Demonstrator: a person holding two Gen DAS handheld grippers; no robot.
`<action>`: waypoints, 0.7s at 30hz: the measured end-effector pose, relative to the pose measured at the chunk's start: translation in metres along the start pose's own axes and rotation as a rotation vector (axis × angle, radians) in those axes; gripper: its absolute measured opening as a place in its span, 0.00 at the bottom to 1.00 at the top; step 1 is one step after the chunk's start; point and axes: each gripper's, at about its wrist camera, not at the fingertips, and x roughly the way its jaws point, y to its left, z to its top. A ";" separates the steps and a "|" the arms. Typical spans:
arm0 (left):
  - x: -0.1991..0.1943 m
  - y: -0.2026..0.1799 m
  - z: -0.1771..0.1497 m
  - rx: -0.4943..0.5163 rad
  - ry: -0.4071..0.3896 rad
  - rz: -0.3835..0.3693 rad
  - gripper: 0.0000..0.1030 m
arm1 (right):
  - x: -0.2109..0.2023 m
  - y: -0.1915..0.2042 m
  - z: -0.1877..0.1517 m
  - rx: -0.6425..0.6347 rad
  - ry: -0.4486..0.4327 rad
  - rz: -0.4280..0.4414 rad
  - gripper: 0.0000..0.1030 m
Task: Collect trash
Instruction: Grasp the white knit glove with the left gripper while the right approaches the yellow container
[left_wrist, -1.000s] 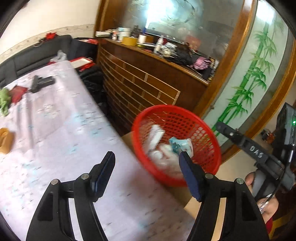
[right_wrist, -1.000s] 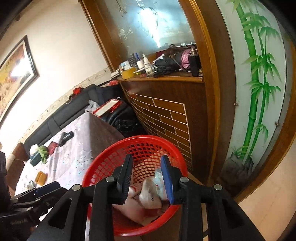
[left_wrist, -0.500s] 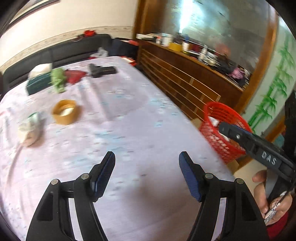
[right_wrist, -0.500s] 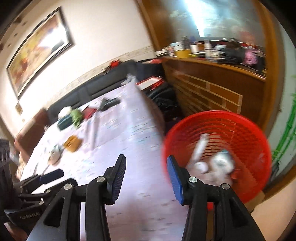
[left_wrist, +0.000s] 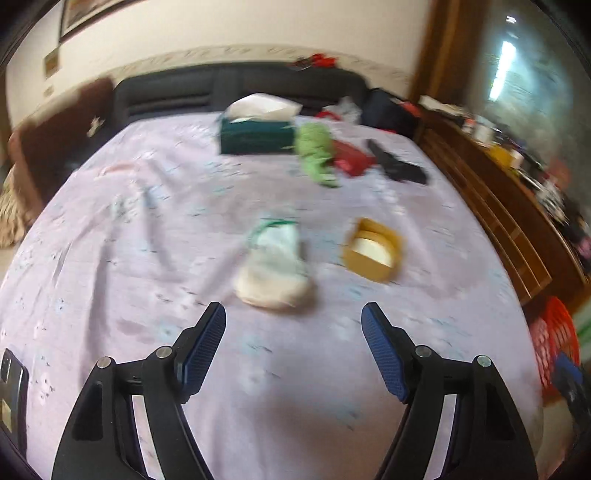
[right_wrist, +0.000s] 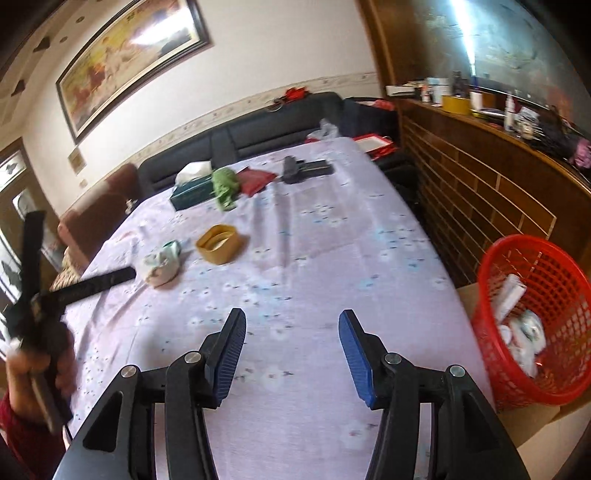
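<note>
A crumpled white and green wad of trash (left_wrist: 275, 266) (right_wrist: 162, 264) lies on the lilac tablecloth (left_wrist: 147, 229) (right_wrist: 332, 240). My left gripper (left_wrist: 293, 314) hovers just short of the wad, its jaws opening with nothing between them. One of its fingers (right_wrist: 107, 278) reaches towards the wad in the right wrist view. My right gripper (right_wrist: 291, 315) hangs over the near part of the table, its jaws also opening and empty. The red mesh basket (right_wrist: 535, 325) (left_wrist: 554, 343), with several white scraps in it, stands on a cardboard box beside the table's right edge.
A yellow tape roll (left_wrist: 373, 249) (right_wrist: 218, 243) sits right of the wad. Farther back lie a green tissue box (left_wrist: 256, 133), a green cloth (left_wrist: 314, 151), a red pouch (left_wrist: 351, 158) and a black device (left_wrist: 399, 168). A phone (left_wrist: 11, 391) lies near left. A wooden counter (right_wrist: 480, 177) runs along the right.
Both grippers swung left, away from the red basket and over the table. The right jaws, narrow above the basket, have widened. The wad has come into view ahead of the left gripper.
</note>
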 end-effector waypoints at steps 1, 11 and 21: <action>0.008 0.005 0.005 -0.019 0.013 -0.012 0.72 | 0.002 0.003 0.001 -0.005 0.004 0.003 0.55; 0.090 0.008 0.024 -0.071 0.142 0.002 0.59 | 0.022 0.031 0.013 -0.047 0.037 0.029 0.55; 0.036 0.010 -0.009 -0.053 -0.040 0.000 0.31 | 0.061 0.052 0.047 -0.041 0.097 0.067 0.55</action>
